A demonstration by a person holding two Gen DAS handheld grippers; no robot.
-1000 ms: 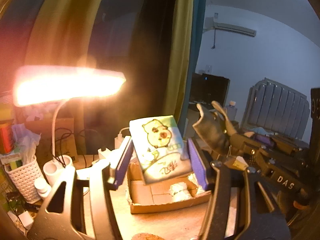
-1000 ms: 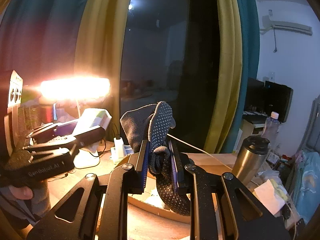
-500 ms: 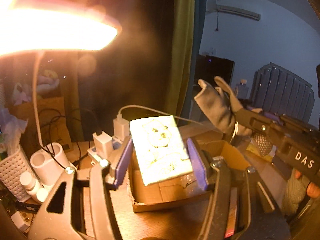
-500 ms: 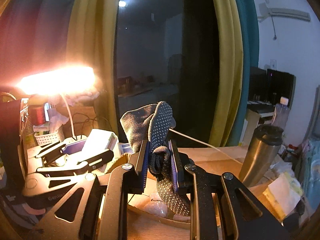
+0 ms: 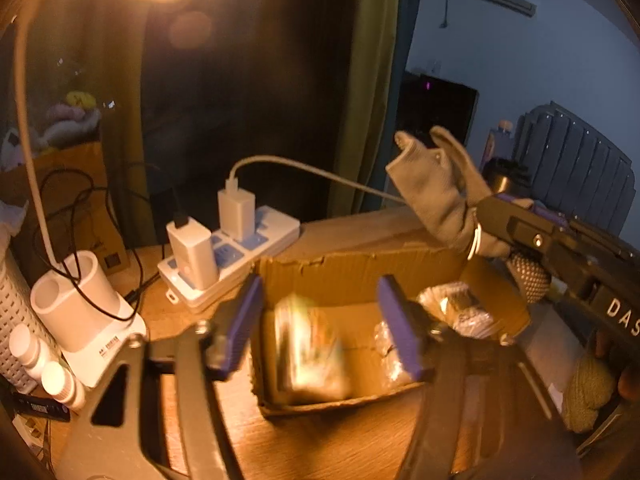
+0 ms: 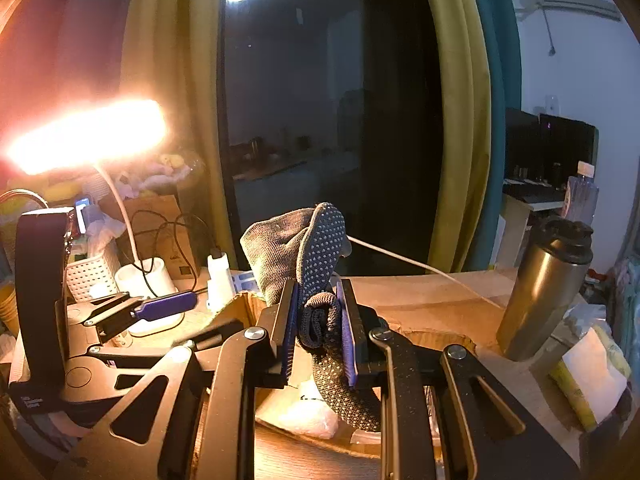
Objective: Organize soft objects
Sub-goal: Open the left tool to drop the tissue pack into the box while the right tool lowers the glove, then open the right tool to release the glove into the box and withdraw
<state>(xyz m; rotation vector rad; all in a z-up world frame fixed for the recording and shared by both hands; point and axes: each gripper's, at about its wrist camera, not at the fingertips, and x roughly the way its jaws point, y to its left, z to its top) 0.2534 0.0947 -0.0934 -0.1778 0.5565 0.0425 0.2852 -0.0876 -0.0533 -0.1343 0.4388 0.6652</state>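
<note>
My left gripper (image 5: 318,320) is open and empty above an open cardboard box (image 5: 352,272). A tissue pack (image 5: 310,354) with a cartoon print lies blurred inside the box, below the jaws. Clear plastic-wrapped items (image 5: 456,308) lie in the box's right part. My right gripper (image 6: 318,338) is shut on a grey dotted glove (image 6: 304,256), held above the box's right side; the glove also shows in the left wrist view (image 5: 436,196). The left gripper shows at the left of the right wrist view (image 6: 164,306).
A white power strip (image 5: 236,252) with chargers and a desk lamp base (image 5: 80,304) stand left of the box. A white basket (image 6: 86,276) sits further left. A steel flask (image 6: 544,288) and a white packet (image 6: 592,380) stand at the right on the wooden desk (image 5: 320,440).
My left gripper lowered toward the box, opened, and the tissue pack dropped into the box. The right gripper kept holding the glove and shifted slightly.
</note>
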